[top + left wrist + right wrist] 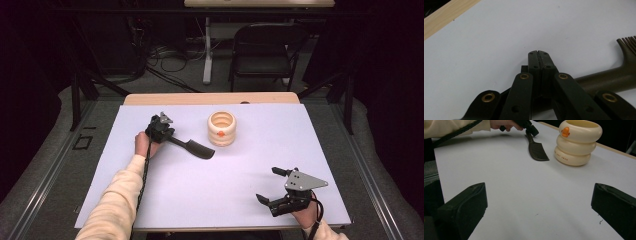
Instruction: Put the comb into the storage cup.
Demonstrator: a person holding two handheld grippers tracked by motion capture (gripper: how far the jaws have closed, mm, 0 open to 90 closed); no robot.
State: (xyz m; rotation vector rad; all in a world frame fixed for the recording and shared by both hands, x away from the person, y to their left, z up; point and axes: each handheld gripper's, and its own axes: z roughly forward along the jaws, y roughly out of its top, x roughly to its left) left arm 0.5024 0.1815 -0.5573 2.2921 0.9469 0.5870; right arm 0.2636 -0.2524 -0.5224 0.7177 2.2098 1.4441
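The right gripper (267, 184) sits nearest the person at the near right of the white table cover (200, 200), its jaws spread wide with nothing between them. It is well apart from the work and best kept there, ready to steady the holder if needed.

Farther out, the left gripper (166, 135) is at the handle end of a dark comb (197, 148). In the left gripper view its jaws are pressed together at the tips, pad against pad, and the comb's handle (609, 80) runs underneath them, off to the right. Whether the handle is pinched lower down cannot be told. For a sound pickup, I judge the jaws should straddle the handle squarely and close across its width, not over it, before any lift.

The comb lies flat. Its thick, slightly curved olive-black handle leads away from the left gripper's jaws to a broad head of fine teeth.

Just beyond the toothed end stands a cream ringed holder (222, 129) with an orange beak, upright and open-topped.
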